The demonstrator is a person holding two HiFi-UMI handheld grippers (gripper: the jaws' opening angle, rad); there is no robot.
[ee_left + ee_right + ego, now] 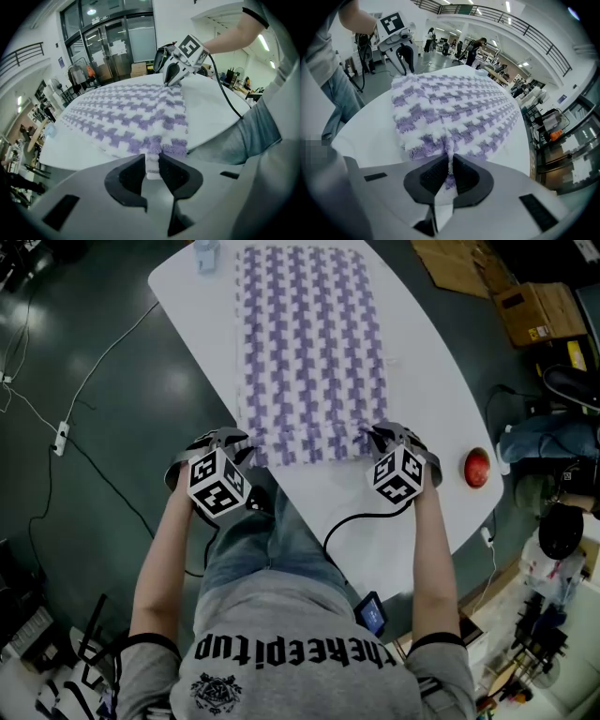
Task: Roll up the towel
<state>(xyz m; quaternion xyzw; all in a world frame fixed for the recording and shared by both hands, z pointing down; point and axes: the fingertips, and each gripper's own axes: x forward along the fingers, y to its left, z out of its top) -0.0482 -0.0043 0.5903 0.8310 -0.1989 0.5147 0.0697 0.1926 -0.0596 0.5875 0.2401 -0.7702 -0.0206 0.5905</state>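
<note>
Towel (309, 352), purple-and-white check terry, lies flat and fully unrolled on the white oval table (427, 418). Its long axis runs away from the person. The far short edge reaches almost to the table's far end. The near short edge sits at the two grippers, with its left corner just by the table's rim. No roll formed yet.

Left gripper (151, 161): at the towel's near-left corner, pointing steeply down. Jaws narrow, with the pads pressed from both sides on a white fold of the hem. The pinched piece stands up between the pads. The rest of the cloth lies on the tabletop beyond.

Right gripper (450, 165): at the near-right corner, also pointing steeply down. Jaws almost together, clamped on a thin upright pleat of the hem. A purple patch of cloth shows deeper between the pads. The gap is tighter than on the left.

Each gripper is visible from the other's camera, across the hem, both at the same short edge.

Other items:
- Red round object (476, 467) on the table near its right rim, beside the right gripper and clear of the towel.
- Black cable (349, 521) curves over the bare tabletop between the person and the right gripper.
- Small pale blue item (205, 253) at the far-left end of the table, just beside the towel's far corner. Too blurred to identify.
- Cardboard boxes (539, 310) on the dark floor beyond the table's right side.
</note>
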